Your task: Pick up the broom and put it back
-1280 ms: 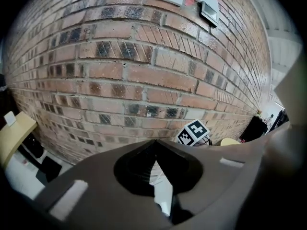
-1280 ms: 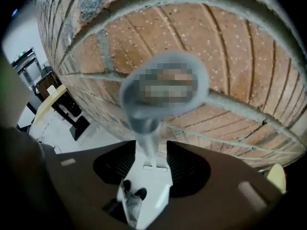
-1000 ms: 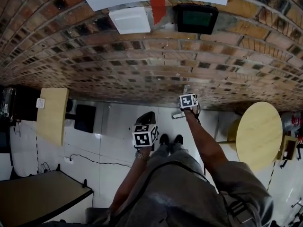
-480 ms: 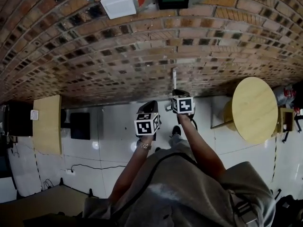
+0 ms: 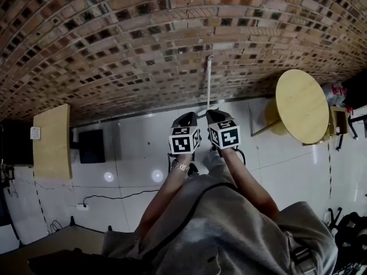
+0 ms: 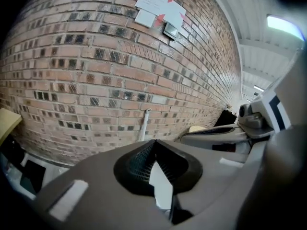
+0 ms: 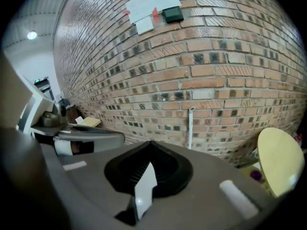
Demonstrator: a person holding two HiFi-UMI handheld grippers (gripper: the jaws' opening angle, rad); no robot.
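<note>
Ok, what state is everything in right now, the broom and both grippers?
Broom: standing upright against the brick wall, held by neither gripper.
Left gripper: jaws shut, nothing between them.
Right gripper: jaws shut, nothing between them.

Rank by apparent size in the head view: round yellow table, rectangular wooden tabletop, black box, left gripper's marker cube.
1. Round yellow table
2. Rectangular wooden tabletop, slightly smaller
3. Black box and left gripper's marker cube look alike; cube is nearer the camera, so unranked.
</note>
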